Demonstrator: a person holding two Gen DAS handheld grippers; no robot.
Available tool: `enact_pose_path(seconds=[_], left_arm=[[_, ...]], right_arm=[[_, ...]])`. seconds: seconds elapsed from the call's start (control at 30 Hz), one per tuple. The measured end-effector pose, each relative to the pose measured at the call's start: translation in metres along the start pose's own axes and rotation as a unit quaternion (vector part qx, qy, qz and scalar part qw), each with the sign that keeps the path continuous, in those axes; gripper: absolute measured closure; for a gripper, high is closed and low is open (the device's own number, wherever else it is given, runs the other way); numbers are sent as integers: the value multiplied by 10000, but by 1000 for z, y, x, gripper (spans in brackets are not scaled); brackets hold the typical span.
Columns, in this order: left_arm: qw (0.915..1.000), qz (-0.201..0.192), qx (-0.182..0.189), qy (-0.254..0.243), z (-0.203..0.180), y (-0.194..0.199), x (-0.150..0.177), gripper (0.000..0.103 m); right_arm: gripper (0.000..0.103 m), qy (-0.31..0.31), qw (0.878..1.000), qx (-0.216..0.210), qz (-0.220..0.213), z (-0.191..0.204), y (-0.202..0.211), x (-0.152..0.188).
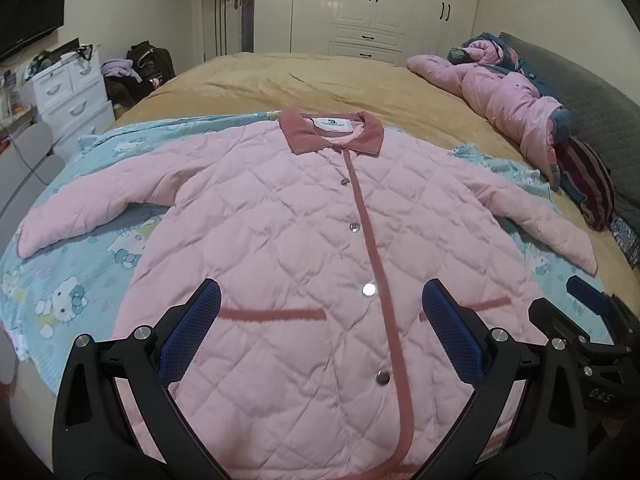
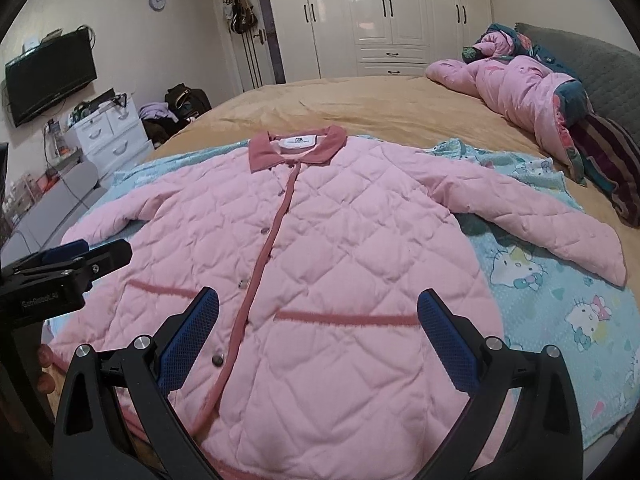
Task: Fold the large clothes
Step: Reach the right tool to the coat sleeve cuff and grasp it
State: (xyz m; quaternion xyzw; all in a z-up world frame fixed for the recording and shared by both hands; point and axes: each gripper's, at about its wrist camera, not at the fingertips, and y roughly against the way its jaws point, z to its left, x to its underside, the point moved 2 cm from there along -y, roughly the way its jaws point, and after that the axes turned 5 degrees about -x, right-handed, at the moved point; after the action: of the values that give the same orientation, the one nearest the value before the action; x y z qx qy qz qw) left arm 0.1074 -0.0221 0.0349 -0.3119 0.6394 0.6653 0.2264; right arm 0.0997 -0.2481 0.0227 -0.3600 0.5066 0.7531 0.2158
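Observation:
A pink quilted jacket [image 1: 280, 232] with a darker pink collar, placket and pocket trims lies flat and buttoned, face up, sleeves spread, on a blue cartoon-print sheet [image 1: 80, 280]. It also shows in the right wrist view [image 2: 340, 248]. My left gripper [image 1: 320, 300] is open and empty above the jacket's lower front. My right gripper [image 2: 318, 308] is open and empty above the lower right front. The right gripper shows at the right edge of the left view [image 1: 592, 312]; the left gripper shows at the left edge of the right view [image 2: 76, 264].
The sheet lies on a tan bedspread [image 1: 320, 80]. A crumpled pink duvet [image 2: 520, 92] and dark pillows [image 2: 608, 160] lie at the head of the bed, right. White drawers [image 2: 108, 140], bags, a wall TV [image 2: 48, 76] and wardrobes [image 2: 400, 12] stand beyond.

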Motion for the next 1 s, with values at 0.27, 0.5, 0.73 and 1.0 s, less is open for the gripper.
enact_pose_path(seconds=[0.27, 0.5, 0.73, 1.0], left_arm=[[10000, -28, -13, 70, -2, -14, -30, 8], [10000, 60, 7, 14, -13, -36, -54, 8], [9998, 156, 77, -73, -31, -60, -74, 8], [9992, 199, 292, -195, -54, -81, -93, 8]], right_arm=[[4, -164, 9997, 58, -167, -20, -12, -32], [4, -461, 9985, 182, -241, -50, -29, -58], [4, -754, 9960, 392, -288, -86, -41, -78], [4, -1055, 9909, 738, -385, -128, -50, -88]])
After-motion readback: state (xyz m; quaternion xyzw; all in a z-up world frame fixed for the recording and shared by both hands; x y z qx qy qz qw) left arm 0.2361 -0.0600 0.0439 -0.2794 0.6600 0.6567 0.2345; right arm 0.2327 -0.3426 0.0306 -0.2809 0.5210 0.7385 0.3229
